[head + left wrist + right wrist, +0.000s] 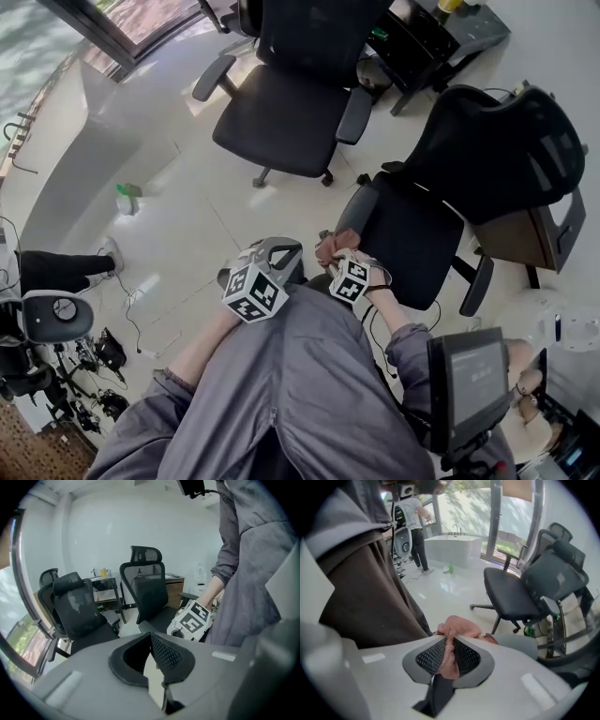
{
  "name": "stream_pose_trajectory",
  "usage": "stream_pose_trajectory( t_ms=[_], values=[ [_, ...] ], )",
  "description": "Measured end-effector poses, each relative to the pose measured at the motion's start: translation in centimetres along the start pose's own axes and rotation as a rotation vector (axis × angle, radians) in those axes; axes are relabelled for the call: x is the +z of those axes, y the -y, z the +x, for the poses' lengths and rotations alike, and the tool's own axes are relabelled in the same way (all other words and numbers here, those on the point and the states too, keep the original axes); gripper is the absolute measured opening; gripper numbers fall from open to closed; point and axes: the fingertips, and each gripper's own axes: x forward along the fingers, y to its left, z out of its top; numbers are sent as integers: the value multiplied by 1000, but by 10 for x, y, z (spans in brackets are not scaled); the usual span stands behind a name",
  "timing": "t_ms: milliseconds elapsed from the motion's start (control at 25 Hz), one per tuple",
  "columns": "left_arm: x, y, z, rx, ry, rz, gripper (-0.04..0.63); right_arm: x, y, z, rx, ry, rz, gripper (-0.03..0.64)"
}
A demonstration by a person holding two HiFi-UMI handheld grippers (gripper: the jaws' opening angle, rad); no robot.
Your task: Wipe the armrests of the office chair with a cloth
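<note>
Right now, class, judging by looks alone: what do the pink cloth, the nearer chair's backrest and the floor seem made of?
The cloth looks like soft terry or microfibre: fuzzy surface, rounded bunched folds. The backrest seems dark mesh on a plastic frame: ribs show through it. The floor looks hard and glossy, perhaps polished tile: it mirrors the window light.

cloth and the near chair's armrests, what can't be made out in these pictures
- Cloth touching the near armrest or not: hidden in the head view by the right gripper, in the right gripper view by that gripper's own body.
- Far armrest, wiped or dirty: too small to tell in the head view.
- Green thing on the floor, head view: too small to identify.
</note>
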Motion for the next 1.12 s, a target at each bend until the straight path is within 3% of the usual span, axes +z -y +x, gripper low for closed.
stream_pose_trajectory(
  t_ms=[240,800,920,1120],
  values=[
    [8,-6,7,29,-6,-15,17,2,57,-11,-27,20,13,49],
    [6,-25,6,124,-66,-82,17,-24,246,-24,-317,-58,112,49],
    [4,-24,5,135,-71,-92,17,-21,256,-25,-352,-45,137,49],
    [6,-20,8,139,-72,-94,17,-26,237,-11,-289,-63,128,49]
  ],
)
